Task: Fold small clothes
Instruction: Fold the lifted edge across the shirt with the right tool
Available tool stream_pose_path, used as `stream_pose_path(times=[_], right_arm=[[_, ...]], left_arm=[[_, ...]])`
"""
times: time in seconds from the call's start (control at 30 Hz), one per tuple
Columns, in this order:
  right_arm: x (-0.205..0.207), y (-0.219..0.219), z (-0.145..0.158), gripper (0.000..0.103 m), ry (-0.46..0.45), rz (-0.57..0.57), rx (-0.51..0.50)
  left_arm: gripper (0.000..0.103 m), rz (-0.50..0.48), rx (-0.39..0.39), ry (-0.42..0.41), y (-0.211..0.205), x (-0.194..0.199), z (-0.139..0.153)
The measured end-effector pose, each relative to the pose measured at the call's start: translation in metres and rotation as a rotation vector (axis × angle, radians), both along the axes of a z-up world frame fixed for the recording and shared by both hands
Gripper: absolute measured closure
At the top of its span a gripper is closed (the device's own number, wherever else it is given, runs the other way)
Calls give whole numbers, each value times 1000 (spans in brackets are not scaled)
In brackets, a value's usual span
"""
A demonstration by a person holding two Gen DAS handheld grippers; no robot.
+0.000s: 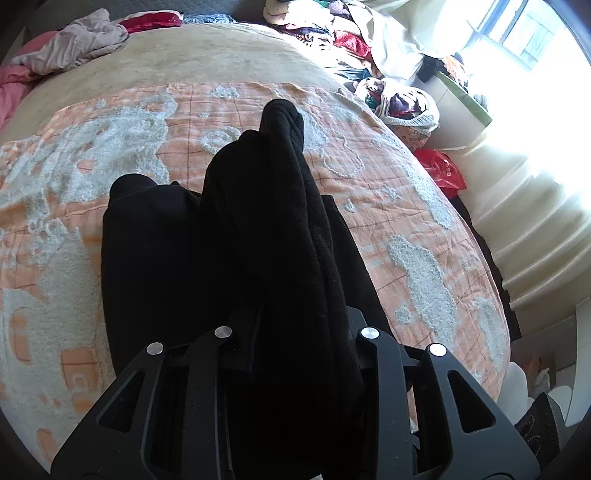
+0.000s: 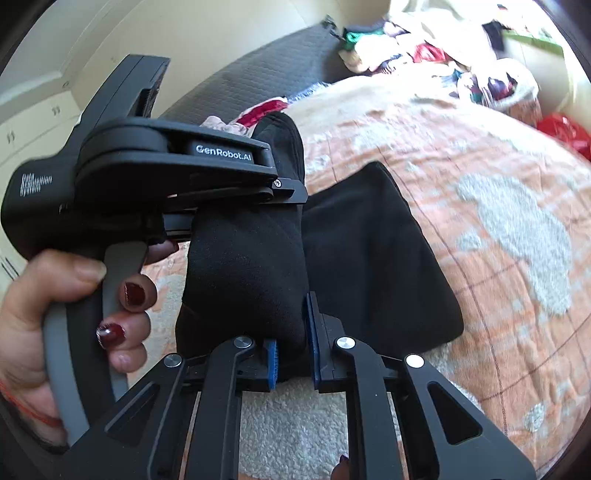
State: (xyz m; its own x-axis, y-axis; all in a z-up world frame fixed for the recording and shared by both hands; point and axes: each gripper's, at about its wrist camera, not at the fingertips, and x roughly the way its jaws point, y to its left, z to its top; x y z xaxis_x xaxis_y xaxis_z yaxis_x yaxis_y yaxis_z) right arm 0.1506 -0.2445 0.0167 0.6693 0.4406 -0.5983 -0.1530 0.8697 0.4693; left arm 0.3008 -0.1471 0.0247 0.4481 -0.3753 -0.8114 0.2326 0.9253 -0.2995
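Right gripper clamps black garment edge — left gripper too.

matt black fleece garment, fuzzy blanket, plastic tool

Ahead of the left hand-held gripper spreads an orange checked blanket with fluffy white patches. Far ahead-left lies a crumpled pinkish cloth; ahead-right a heap of mixed laundry, a red bag and sunlit curtain.

Left gripper and right gripper both clamp fabric, close together.
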Motion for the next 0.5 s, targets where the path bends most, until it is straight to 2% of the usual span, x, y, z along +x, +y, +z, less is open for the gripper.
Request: stream_pose_path(times=[0.17,0.27,0.3,0.4,0.47,0.5], right_arm=[[3,-11,-9,91,88,-29,108],[2,-19,-12,84,121,-66,155],[1,-20,-14,81,131,-78,173],[-2,-24,-19,78,162,-91,218],[-6,-26,-17,78,163,-109,202],[-1,-33,-15,74,160,-125,191]], left_arm=[[81,-4,-3,16,-8,3,-10],[78,-5,-17,9,-12,4,-11],[72,-6,-32,6,-12,4,-10],[60,-3,-108,14,-8,4,-9],[59,0,-153,9,-5,2,-5],[59,8,-166,-4,-2,0,-1]])
